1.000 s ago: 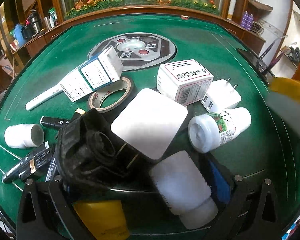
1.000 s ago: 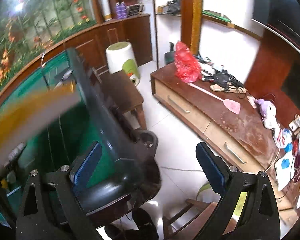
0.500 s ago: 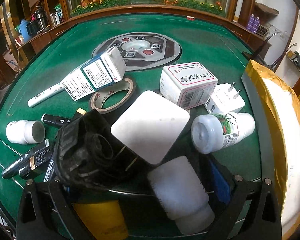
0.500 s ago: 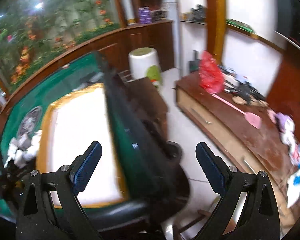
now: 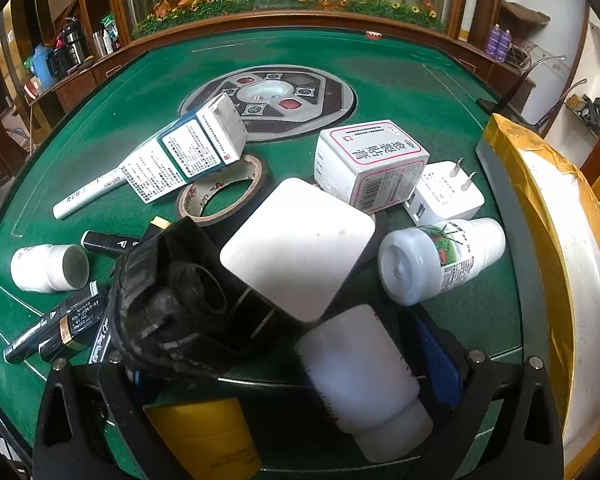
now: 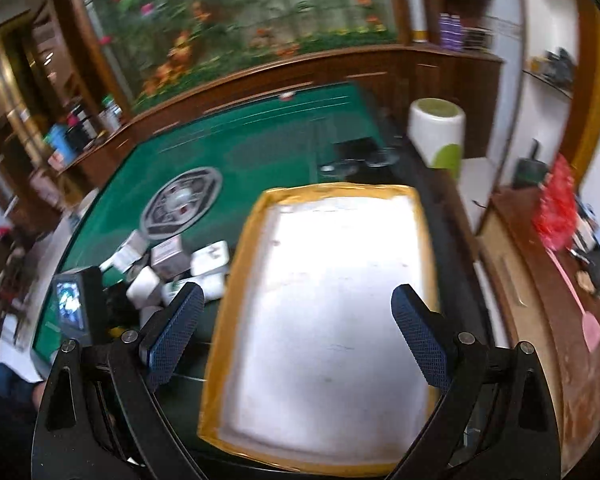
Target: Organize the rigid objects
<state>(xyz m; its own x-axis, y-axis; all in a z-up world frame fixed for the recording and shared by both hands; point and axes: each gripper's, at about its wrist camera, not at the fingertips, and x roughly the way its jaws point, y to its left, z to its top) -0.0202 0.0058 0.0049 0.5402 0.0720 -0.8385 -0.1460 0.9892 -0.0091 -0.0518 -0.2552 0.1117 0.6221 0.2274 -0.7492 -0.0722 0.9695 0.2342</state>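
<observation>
A pile of rigid items lies on the green table: a white box with red print, a blue-and-white box, a tape roll, a white plug adapter, a labelled white bottle, a flat white case and a black bundle. My left gripper is open low at the pile's near side, with a plain white bottle lying between its fingers. My right gripper hangs open over a white tray with a yellow taped rim, which holds nothing.
A small white jar, black markers and a white pen lie left of the pile. A yellow item sits under the left gripper. The tray's rim lies along the table's right edge. A white-green bin stands beyond.
The right gripper has swung from facing the room to facing the table above the tray. The tray came in and settled at the table's right edge. The left gripper barely moved.
</observation>
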